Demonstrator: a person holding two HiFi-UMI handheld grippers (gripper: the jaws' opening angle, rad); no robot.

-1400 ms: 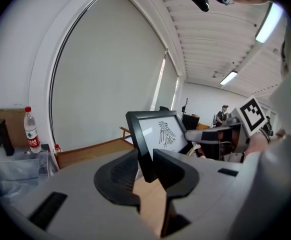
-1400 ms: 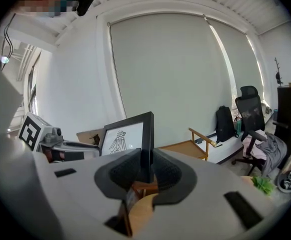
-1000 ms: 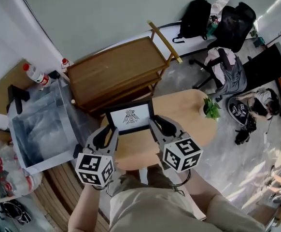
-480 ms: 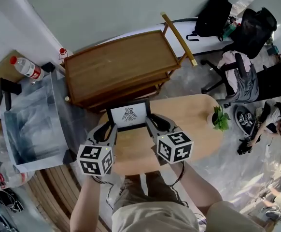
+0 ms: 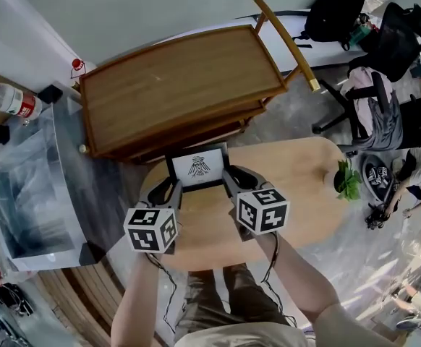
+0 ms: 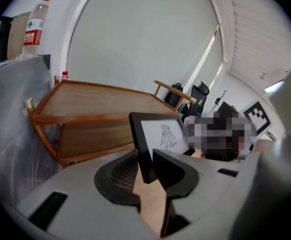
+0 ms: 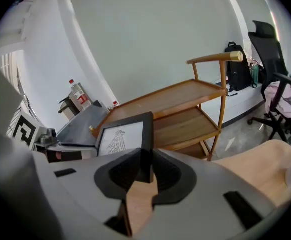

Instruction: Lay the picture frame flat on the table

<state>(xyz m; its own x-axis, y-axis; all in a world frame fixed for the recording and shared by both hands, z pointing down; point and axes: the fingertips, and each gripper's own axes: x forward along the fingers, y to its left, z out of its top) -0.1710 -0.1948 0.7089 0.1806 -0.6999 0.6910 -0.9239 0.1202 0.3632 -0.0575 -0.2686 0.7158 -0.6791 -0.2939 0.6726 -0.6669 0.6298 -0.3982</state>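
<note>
I hold the frame [image 5: 197, 166] upright near the surface's [image 5: 297, 186] far edge, with the left gripper [image 5: 170, 191] clamped on its left side and the right gripper [image 5: 232, 181] clamped on its right. To lay it down well, I should draw it in from that edge, tilt both sides evenly, and let go only once it lies flat.

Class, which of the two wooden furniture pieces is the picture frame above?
The pale round table, beneath the picture frame; the darker shelved cart stands beyond it.

Left gripper [image 5: 168, 192], right gripper [image 5: 233, 181] — grey, marker cubes [image 5: 262, 210], khaki trousers [image 5: 205, 302]
</note>
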